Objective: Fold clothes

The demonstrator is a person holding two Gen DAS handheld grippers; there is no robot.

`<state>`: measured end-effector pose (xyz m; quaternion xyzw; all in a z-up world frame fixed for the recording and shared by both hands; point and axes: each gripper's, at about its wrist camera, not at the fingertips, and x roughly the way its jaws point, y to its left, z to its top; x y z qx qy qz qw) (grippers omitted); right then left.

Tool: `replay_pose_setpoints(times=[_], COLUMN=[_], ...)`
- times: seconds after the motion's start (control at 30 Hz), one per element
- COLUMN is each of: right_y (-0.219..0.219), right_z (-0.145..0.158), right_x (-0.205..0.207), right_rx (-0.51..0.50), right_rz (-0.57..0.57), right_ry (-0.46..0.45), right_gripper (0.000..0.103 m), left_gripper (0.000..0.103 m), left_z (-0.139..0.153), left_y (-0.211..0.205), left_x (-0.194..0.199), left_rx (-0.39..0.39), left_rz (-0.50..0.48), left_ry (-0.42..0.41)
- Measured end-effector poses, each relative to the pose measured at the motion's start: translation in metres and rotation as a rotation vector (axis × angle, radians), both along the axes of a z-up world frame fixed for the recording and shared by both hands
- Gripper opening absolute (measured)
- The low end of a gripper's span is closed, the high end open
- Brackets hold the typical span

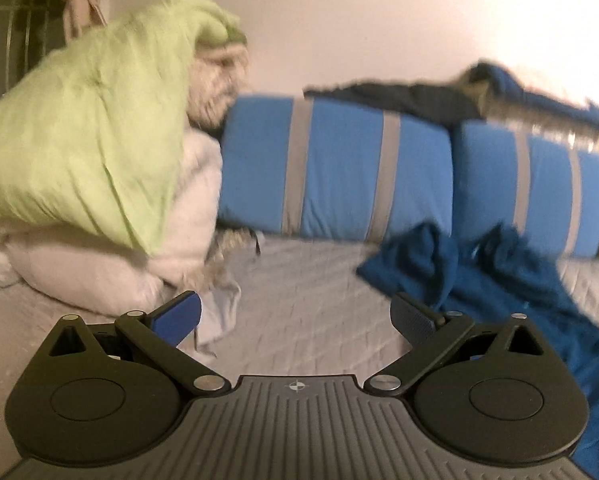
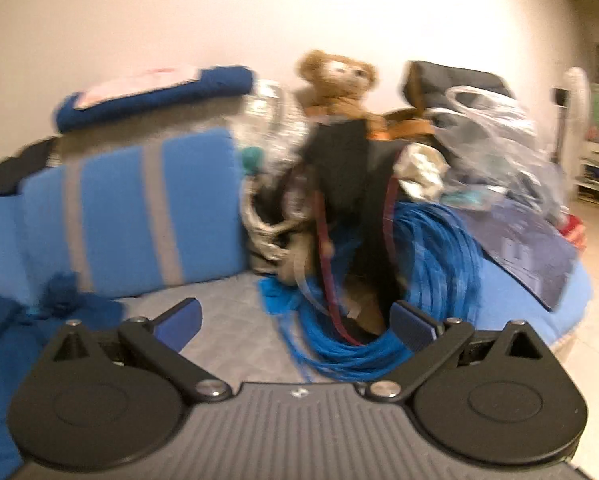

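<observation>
Grey quilted bed fills the floor of both views, backed by a plain wall; both views are motion-blurred. Blue bolsters with grey stripes run along the wall. Left view: green pillow stacked on white bedding at far left. Right view: clutter pile with a teddy, plastic bags and a blue cord coil ahead and to the right.

Task item: dark blue garment, crumpled on the bed against the bolsters. No clear long axis; it lies in a heap, spreading toward me along the right edge of the left view.

From my left gripper the garment lies ahead and to the right, its edge just beside the right fingertip. From my right gripper it lies to the left, low in view. I judge it sits between my two hands, left hand nearer.

Both pairs of fingers are spread wide, holding nothing.

Judged step: approach, with no fold yet made
</observation>
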<state>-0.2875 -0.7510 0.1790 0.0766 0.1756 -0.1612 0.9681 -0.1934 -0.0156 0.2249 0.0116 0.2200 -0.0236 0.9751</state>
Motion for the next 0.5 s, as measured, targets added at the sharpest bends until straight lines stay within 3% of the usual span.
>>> replay_pose_setpoints(times=[0.23, 0.5], right_y=[0.057, 0.059], right_z=[0.042, 0.11], right_x=[-0.002, -0.035], right_rx=[-0.168, -0.167], right_rz=[0.151, 0.192], right_ry=[0.086, 0.048], right_gripper=[0.103, 0.103], left_gripper=[0.103, 0.103], left_z=[0.047, 0.093], left_y=[0.021, 0.039], left_x=[-0.037, -0.075], left_rx=[-0.072, -0.051], left_rz=[-0.009, -0.031], left_ry=[-0.091, -0.169])
